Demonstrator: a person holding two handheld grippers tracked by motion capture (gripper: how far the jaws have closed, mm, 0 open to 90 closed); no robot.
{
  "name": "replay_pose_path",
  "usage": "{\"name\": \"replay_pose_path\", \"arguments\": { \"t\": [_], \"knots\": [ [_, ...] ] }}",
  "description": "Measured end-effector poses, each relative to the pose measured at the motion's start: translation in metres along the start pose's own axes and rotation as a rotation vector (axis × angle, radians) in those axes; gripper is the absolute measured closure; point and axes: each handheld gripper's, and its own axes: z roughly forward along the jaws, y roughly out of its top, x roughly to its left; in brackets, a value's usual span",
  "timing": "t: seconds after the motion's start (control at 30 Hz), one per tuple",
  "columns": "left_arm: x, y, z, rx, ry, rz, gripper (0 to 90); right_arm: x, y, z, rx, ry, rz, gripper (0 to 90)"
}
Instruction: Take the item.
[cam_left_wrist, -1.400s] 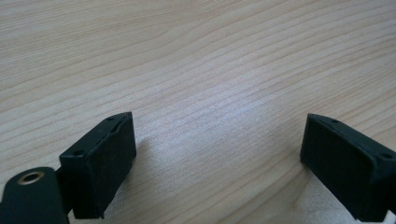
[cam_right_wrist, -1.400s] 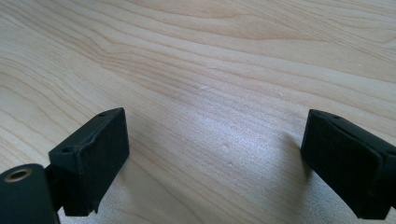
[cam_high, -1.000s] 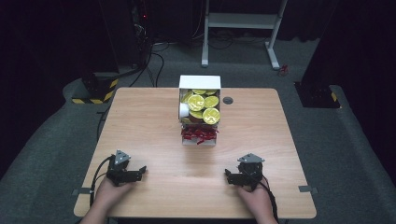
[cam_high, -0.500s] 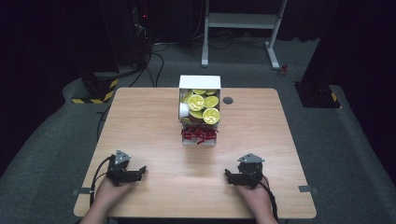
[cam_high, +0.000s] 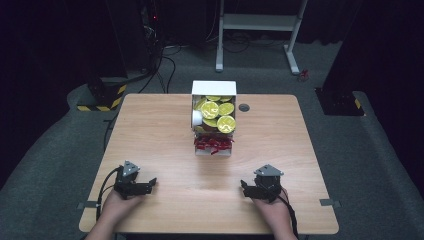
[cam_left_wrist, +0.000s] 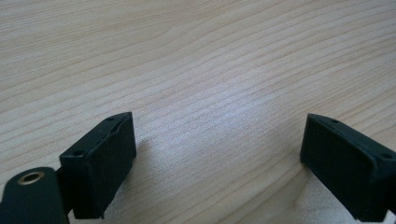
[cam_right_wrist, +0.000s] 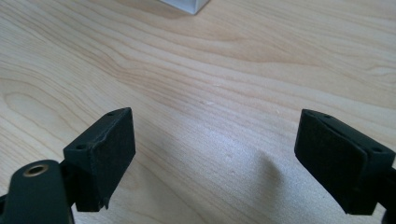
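Both hand-held grippers, left (cam_high: 150, 183) and right (cam_high: 243, 187), rested released, empty, on near surface (cam_high: 150, 130); right's jaws just narrowed. Box (cam_high: 214, 120) lay far-centre, slightly nearer right.

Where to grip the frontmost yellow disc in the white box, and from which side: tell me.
Probably by its rim, jaws across it, from above on the near side: the yellow disc lies face up atop the pile in the white box, near edge free above the red pieces.
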Motion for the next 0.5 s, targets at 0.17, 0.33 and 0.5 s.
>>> {"name": "replay_pose_path", "arguments": {
  "t": [0.17,0.33,0.5],
  "knots": [
    [0.0,0.0,0.0,0.0,0.0,0.0,10.8,0.0019,0.0019,-0.0038,-0.024,0.002,-0.009,14.4],
    [0.0,0.0,0.0,0.0,0.0,0.0,10.8,0.0025,0.0029,-0.0072,-0.05,0.015,-0.005,15.6],
    [0.0,0.0,0.0,0.0,0.0,0.0,10.8,0.0035,0.0044,-0.0103,-0.068,0.018,-0.014,15.7]
  ]
}}
